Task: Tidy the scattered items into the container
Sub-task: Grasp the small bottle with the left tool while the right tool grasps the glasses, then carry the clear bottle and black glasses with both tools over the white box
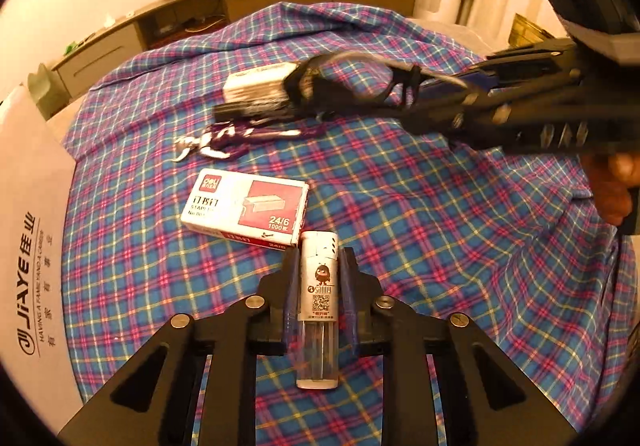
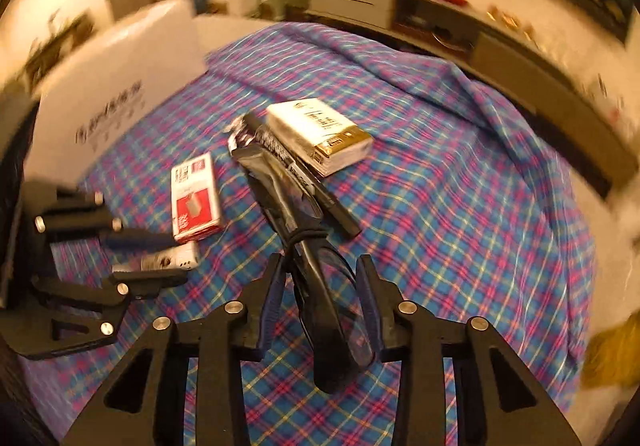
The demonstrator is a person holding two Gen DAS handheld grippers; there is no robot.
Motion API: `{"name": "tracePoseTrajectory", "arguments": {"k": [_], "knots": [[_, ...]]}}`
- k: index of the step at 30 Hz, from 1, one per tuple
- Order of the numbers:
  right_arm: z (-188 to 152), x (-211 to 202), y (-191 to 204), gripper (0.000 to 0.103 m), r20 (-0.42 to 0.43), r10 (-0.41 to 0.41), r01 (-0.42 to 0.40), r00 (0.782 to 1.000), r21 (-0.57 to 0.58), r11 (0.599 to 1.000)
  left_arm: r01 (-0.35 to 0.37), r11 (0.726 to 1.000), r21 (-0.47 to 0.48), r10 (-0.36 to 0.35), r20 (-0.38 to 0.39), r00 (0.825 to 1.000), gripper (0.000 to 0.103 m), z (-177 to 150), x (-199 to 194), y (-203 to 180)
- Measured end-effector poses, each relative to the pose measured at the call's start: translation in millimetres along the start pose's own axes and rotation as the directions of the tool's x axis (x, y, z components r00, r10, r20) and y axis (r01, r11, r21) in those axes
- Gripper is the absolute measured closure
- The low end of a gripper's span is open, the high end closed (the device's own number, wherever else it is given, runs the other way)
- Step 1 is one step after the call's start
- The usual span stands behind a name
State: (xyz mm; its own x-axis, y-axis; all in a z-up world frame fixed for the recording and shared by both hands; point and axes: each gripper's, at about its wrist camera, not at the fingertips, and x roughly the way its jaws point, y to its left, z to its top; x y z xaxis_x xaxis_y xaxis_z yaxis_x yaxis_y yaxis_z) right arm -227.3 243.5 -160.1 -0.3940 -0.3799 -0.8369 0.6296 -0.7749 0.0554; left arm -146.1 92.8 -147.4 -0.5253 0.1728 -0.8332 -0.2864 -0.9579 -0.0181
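My left gripper (image 1: 318,286) is matte black, with two angular linkage arms fanning toward the bottom of the frame, each cut with a slotted opening and pinned by round silver screws. Its fingers (image 1: 291,286) carry dark blue ribbed pads on their inner faces. My right gripper (image 2: 320,298) matches: black frame, silver pivot screws, blue pads. In the left view's upper right, its black body shows a small green light, and bare skin of my right hand (image 1: 612,189) shows at the right edge.
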Motion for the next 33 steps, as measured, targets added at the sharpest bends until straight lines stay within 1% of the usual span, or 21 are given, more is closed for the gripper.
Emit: {"name": "tracePoseTrajectory", "arguments": {"k": [4, 8, 11, 16, 20, 23, 24, 25, 26, 27, 28, 30, 32, 33], "knots": [[3.1, -12.2, -10.9, 0.074, 0.031, 0.088, -0.091, 0.996, 0.122, 0.988, 0.028, 0.998, -0.054, -0.028, -0.003, 1.0, 0.083, -0.7, -5.8, 10.0], [4.7, -22.2, -15.5, 0.074, 0.057, 0.15, -0.158, 0.987, 0.201, 0.967, 0.064, 0.993, -0.104, -0.062, 0.026, 0.998, 0.083, 3.6, -20.3, 18.7], [2.6, -24.9, -15.9, 0.075, 0.06, 0.158, -0.168, 0.986, 0.23, 0.959, 0.11, 0.984, -0.137, -0.104, 0.051, 0.993, 0.083, 6.7, -33.0, 23.0], [-1.8, -24.9, -13.0, 0.075, 0.038, 0.142, -0.147, 0.989, 0.238, 0.96, 0.205, 0.958, -0.203, -0.192, 0.082, 0.978, 0.084, 10.5, -48.3, 33.0], [-8.6, -25.6, -18.5, 0.074, 0.03, 0.144, -0.147, 0.989, 0.282, 0.948, 0.213, 0.953, -0.215, -0.198, 0.089, 0.976, 0.084, 9.2, -53.3, 37.6], [-12.5, -30.7, -24.2, 0.075, 0.064, 0.204, -0.214, 0.977, 0.346, 0.914, 0.221, 0.951, -0.215, -0.204, 0.1, 0.974, 0.084, 9.3, -58.6, 37.8], [-12.5, -32.2, -22.4, 0.075, 0.061, 0.184, -0.194, 0.981, 0.341, 0.92, 0.224, 0.951, -0.215, -0.205, 0.105, 0.973, 0.084, 9.3, -60.4, 38.6], [-12.3, -33.9, -18.9, 0.075, 0.053, 0.139, -0.149, 0.989, 0.324, 0.934, 0.228, 0.949, -0.217, -0.208, 0.109, 0.972, 0.084, 9.5, -61.2, 40.3], [-12.9, -35.6, -18.2, 0.075, 0.06, 0.133, -0.145, 0.989, 0.331, 0.933, 0.231, 0.948, -0.22, -0.211, 0.114, 0.971, 0.084, 9.6, -62.7, 41.4], [-14.0, -37.3, -19.5, 0.075, 0.083, 0.172, -0.19, 0.982, 0.356, 0.915, 0.234, 0.946, -0.222, -0.212, 0.12, 0.97, 0.084, 9.8, -65.0, 42.5], [-14.2, -38.5, -19.0, 0.075, 0.098, 0.196, -0.219, 0.976, 0.367, 0.904, 0.238, 0.945, -0.224, -0.213, 0.126, 0.969, 0.084, 10.1, -67.0, 43.8], [-13.2, -42.2, -13.2, 0.075, 0.106, 0.179, -0.206, 0.978, 0.357, 0.911, 0.24, 0.944, -0.227, -0.214, 0.136, 0.967, 0.084, 10.3, -71.2, 45.9], [-13.8, -44.5, -10.0, 0.075, 0.133, 0.223, -0.257, 0.966, 0.374, 0.891, 0.245, 0.942, -0.228, -0.215, 0.148, 0.965, 0.084, 10.4, -76.6, 47.7], [-13.8, -45.0, -6.2, 0.075, 0.135, 0.228, -0.263, 0.964, 0.37, 0.891, 0.246, 0.942, -0.23, -0.214, 0.155, 0.965, 0.084, 10.8, -79.1, 49.0]]}}
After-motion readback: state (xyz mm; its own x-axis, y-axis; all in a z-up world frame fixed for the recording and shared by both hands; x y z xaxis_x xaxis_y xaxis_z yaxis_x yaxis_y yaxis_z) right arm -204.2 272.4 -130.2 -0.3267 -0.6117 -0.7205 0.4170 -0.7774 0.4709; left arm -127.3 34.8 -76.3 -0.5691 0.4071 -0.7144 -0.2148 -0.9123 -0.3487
